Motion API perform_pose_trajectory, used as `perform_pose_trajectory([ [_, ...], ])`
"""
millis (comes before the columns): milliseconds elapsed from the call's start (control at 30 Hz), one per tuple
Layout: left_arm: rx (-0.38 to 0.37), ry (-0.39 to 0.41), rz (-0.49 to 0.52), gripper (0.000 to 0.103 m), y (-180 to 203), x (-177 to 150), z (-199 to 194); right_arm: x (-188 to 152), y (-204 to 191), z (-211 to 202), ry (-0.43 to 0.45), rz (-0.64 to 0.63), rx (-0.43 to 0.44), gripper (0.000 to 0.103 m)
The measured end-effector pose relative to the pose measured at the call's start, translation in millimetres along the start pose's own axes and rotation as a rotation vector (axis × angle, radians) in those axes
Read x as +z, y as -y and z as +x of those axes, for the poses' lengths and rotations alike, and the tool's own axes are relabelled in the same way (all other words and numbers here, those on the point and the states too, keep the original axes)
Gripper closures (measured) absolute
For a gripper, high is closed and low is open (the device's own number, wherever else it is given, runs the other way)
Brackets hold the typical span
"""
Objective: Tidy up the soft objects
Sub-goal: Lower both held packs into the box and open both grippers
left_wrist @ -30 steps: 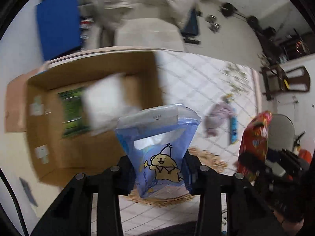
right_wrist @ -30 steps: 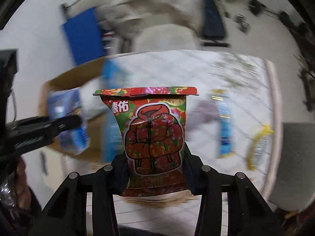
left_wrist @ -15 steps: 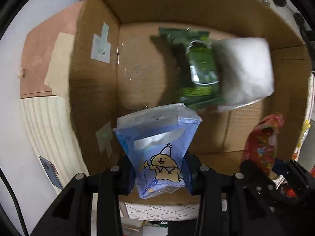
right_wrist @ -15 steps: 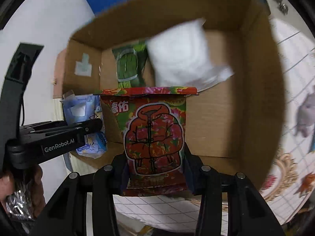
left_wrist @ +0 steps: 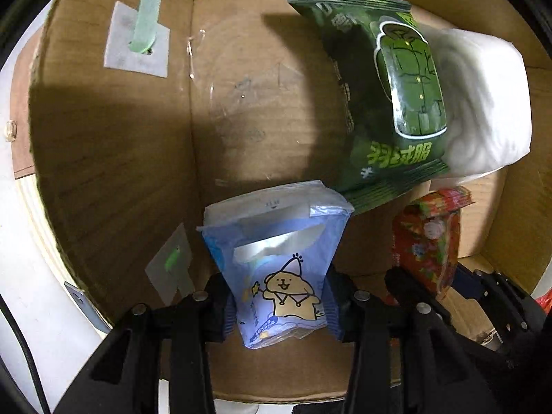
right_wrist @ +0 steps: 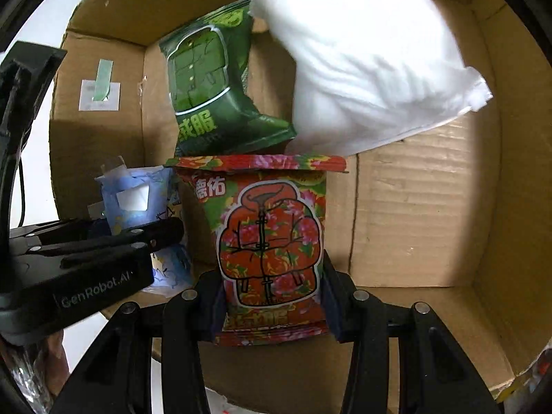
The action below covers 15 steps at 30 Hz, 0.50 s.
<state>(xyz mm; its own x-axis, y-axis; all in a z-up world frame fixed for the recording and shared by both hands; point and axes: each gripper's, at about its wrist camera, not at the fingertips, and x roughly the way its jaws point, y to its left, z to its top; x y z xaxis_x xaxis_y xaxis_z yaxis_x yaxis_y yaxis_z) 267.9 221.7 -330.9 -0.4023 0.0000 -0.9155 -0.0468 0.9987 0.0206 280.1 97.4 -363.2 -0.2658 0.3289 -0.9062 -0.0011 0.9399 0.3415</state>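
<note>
Soft packs fill our tools inside the cardboard box (right_wrist: 431,207). Our left tool (left_wrist: 279,305) clamps the blue pack (left_wrist: 276,258); our right tool (right_wrist: 270,305) clamps the red pack (right_wrist: 269,241). A green pack (right_wrist: 210,79) and white pillow (right_wrist: 362,55) lie at the box's far wall.

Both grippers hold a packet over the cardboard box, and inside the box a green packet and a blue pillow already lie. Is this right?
Only the colour is wrong: the pillow is white, as the right wrist view shows. The rest holds: the left gripper and right gripper each hold a packet over the cardboard box, with the green packet inside.
</note>
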Motion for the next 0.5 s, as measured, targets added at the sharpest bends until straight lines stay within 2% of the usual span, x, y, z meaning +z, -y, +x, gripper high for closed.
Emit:
perform_pose_trajectory([
  [133,-0.057,0.003,-0.015,0.053,2.5,-6.7,-8.4,-3.5,-9.5,10.2,-0.012,-0.025,-0.006,0.052],
  [200,-0.072,0.016,-0.024,0.045,0.9,-11.4,-14.5,-7.4,-15.1,5.8,-0.004,-0.048,-0.007,0.028],
  [267,-0.08,0.045,-0.022,0.036,-1.1,-9.3,-27.0,-9.2,-19.3,-2.9,0.013,-0.067,-0.021,0.015],
  [367,-0.077,0.107,-0.02,0.026,1.3,-19.9,-46.3,-16.0,-26.5,-18.9,0.059,-0.116,-0.098,0.015],
  [433,-0.086,0.151,-0.026,0.025,2.4,-29.4,-59.3,-22.4,-29.5,-29.6,0.098,-0.14,-0.158,0.009],
  [500,-0.103,0.194,-0.037,0.022,3.0,-40.4,-71.5,-27.7,-26.9,-42.3,0.128,-0.14,-0.171,0.0],
])
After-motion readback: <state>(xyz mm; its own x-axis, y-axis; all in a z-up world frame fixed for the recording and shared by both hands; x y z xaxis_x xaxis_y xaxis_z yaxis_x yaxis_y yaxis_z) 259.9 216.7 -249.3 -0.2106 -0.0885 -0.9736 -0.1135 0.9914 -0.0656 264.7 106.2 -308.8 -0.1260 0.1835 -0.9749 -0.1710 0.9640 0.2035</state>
